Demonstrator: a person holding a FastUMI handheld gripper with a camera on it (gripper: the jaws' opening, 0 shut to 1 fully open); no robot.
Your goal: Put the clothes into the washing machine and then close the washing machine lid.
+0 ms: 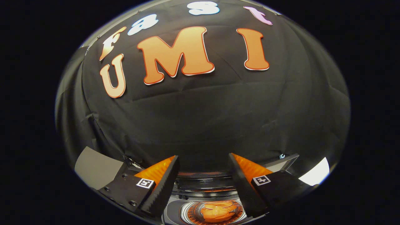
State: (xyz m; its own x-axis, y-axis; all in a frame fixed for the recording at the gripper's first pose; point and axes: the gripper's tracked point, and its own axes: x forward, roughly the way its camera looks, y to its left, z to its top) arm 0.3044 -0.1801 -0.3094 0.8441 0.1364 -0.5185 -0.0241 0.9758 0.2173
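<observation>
The orange crumpled clothes (217, 211) lie bunched in the round perforated metal drum of the washing machine (190, 215), seen low down between the two fingers of the tongs (203, 162). The tongs are spread wide apart with nothing between them, and they sit above the drum rather than in it, which suggests the garment has been let go and the loading step is done. The cloth looks soft and folded on itself, a loose glossy heap sitting centred in the drum, clear of its rim. Just past the drum runs the dark rim of the machine's opening (203, 184). A grey tilted panel (97, 167) stands beside the left finger, perhaps the raised lid, though I cannot tell. Beyond hangs the black cloth wall (218, 118).
</observation>
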